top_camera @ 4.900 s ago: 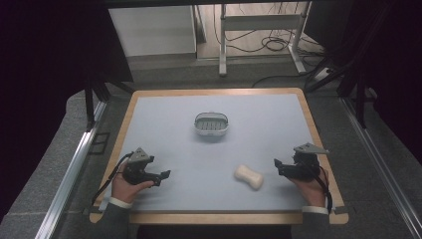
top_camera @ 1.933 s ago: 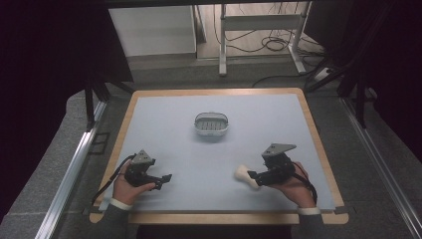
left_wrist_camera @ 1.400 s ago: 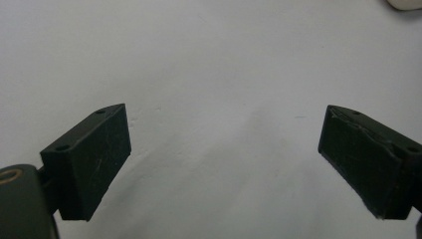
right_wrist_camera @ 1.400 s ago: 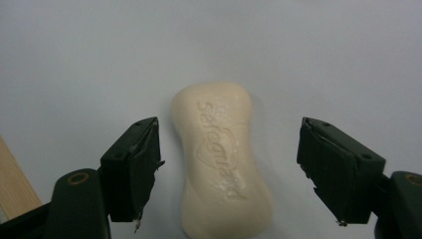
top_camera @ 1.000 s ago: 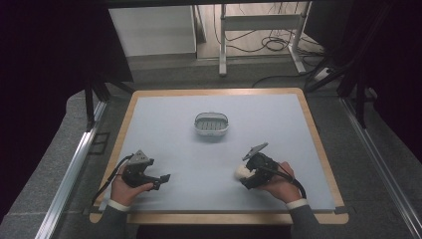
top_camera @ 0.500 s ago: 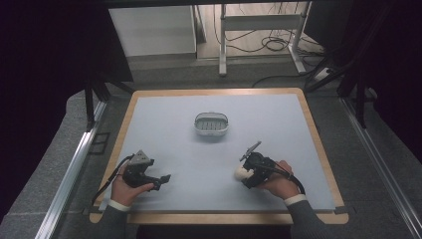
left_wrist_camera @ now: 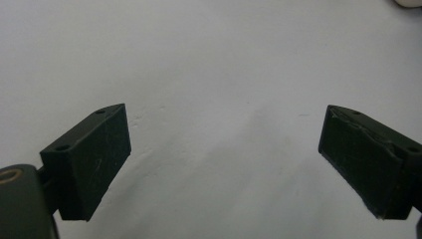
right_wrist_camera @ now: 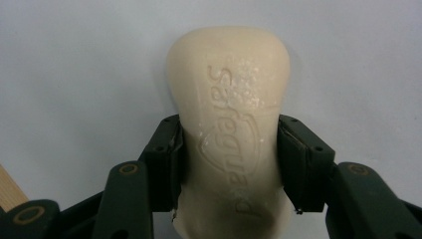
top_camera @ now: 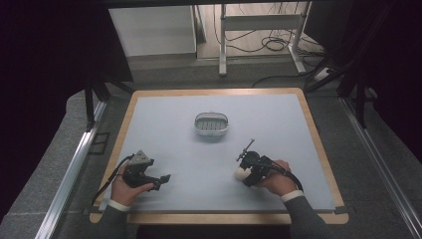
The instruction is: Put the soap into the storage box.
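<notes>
The right gripper [right_wrist_camera: 230, 159] has its jaws pressed against both flanks of a cream soap bar [right_wrist_camera: 230, 124] at its narrowed waist — a sensible place to grip, since the wider ends would resist slipping out. In the high view the bar [top_camera: 240, 173] sits lower right of centre on the desk [top_camera: 164, 124], below the small basket [top_camera: 211, 124], perhaps its destination. The left gripper [left_wrist_camera: 224, 159] idles with jaws wide over bare surface. The bar's near end is hidden between the jaws.

Left gripper [top_camera: 164, 178] and right gripper [top_camera: 247, 169]: black bodies, black cables trailing. Jaws are black blocks with small screw holes; brass pivot pins at linkages. Grey sleeves, white cuffs.
</notes>
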A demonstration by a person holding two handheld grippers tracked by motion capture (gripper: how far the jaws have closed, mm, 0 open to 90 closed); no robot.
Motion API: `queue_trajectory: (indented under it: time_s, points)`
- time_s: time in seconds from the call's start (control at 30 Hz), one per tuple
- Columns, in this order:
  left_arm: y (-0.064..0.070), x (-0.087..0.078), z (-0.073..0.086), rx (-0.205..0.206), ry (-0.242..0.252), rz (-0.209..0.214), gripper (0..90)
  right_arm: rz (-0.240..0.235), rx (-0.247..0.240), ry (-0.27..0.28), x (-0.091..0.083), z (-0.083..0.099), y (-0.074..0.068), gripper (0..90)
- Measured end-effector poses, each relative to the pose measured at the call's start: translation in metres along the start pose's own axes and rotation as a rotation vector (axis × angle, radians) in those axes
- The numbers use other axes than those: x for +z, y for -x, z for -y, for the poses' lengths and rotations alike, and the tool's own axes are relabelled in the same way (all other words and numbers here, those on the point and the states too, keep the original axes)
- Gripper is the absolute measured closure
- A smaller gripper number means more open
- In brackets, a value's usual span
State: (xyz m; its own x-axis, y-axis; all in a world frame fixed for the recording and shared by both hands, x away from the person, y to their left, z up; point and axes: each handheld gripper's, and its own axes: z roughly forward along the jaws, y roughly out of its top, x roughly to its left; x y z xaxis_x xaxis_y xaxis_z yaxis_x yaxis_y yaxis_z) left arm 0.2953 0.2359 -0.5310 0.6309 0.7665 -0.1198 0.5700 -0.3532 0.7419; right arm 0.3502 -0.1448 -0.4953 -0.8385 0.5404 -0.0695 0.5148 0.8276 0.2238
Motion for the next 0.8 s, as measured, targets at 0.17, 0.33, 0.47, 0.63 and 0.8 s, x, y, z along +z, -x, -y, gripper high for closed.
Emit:
queue_trajectory:
  time_s: [0.17,0.33,0.47,0.63,0.8]
  points:
    - [0.000,0.000,0.000,-0.001,0.001,-0.001,6.7,-0.014,-0.005,0.005,-0.005,-0.004,0.002,48.2]
    - [0.000,0.000,0.000,0.002,-0.004,-0.001,6.7,-0.013,-0.007,0.001,-0.013,-0.009,0.007,48.6]
    - [0.000,0.000,0.000,0.000,0.000,-0.003,6.7,-0.024,-0.024,-0.019,-0.008,-0.008,0.007,48.7]
    - [0.000,0.000,0.000,0.000,-0.002,-0.002,6.7,-0.012,-0.017,0.002,-0.009,-0.007,0.009,48.8]
    - [0.000,0.000,0.000,0.001,-0.003,-0.002,6.7,-0.013,-0.009,0.035,-0.017,-0.007,0.012,48.9]
